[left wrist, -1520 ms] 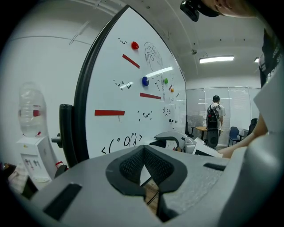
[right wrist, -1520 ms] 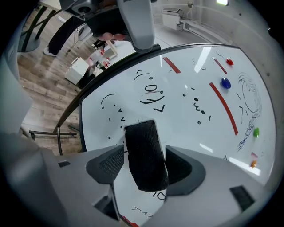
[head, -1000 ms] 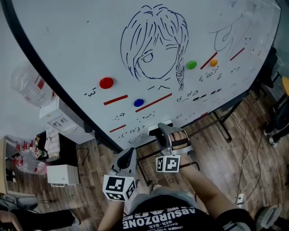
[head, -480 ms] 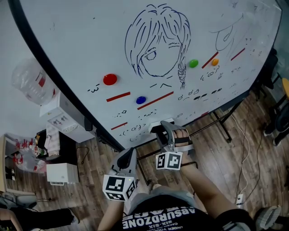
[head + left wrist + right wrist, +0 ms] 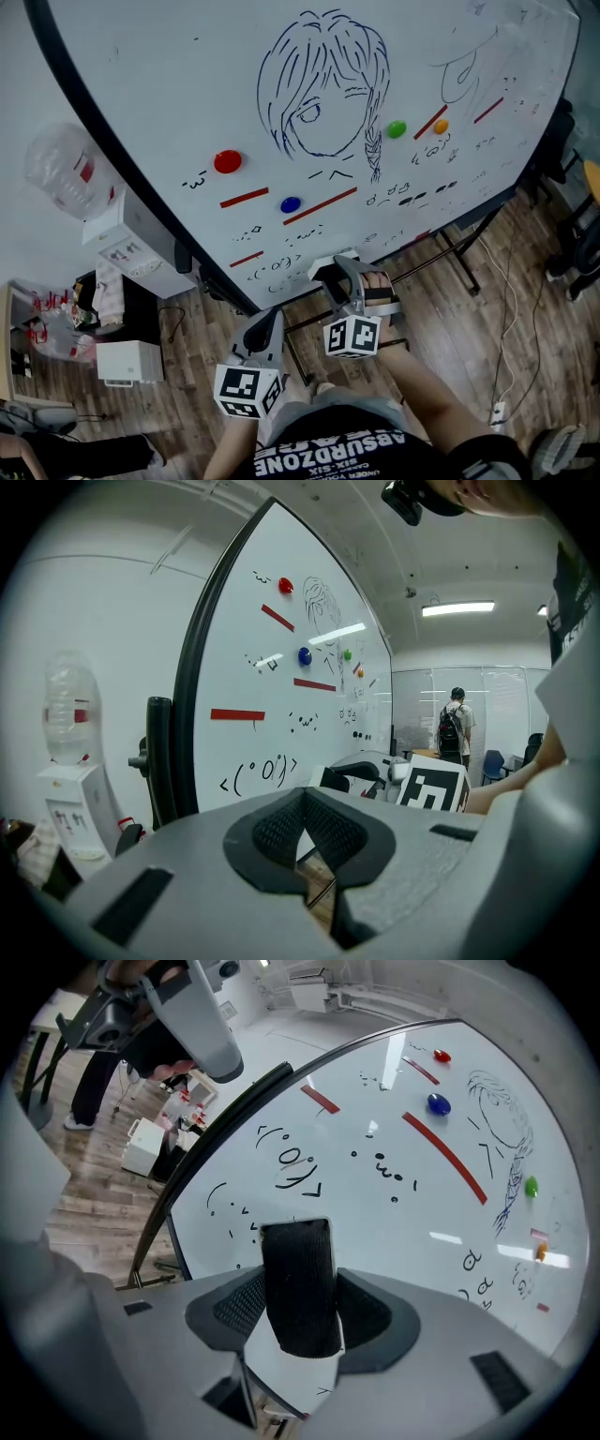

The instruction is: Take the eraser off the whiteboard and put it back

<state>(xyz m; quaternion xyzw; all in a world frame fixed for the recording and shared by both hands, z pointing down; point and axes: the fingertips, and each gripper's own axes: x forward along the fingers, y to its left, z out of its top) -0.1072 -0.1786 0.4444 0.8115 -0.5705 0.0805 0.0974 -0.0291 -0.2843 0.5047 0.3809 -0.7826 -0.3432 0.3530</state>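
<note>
The eraser [image 5: 298, 1288], a white block with a black felt face, stands between the jaws of my right gripper [image 5: 300, 1309], and both pads press its sides. In the head view the right gripper [image 5: 330, 274] holds the eraser [image 5: 322, 269] close to the lower edge of the whiteboard [image 5: 187, 94]; I cannot tell whether it touches the board. My left gripper [image 5: 267, 325] hangs lower and to the left, away from the board. Its pads meet with nothing between them [image 5: 302, 841]. The left gripper view also shows the eraser [image 5: 328, 778] from the side.
On the board are a drawn head, red bars, and red [image 5: 227, 161], blue [image 5: 291, 203], green [image 5: 397, 128] and orange [image 5: 441, 126] magnets. A water dispenser [image 5: 131, 246] stands left of the board's dark frame. Stand legs and a cable [image 5: 511, 309] cross the wooden floor.
The right gripper has rolled a little about its own axis with the eraser held, staying by the board's lower edge. The left gripper has kept still.
</note>
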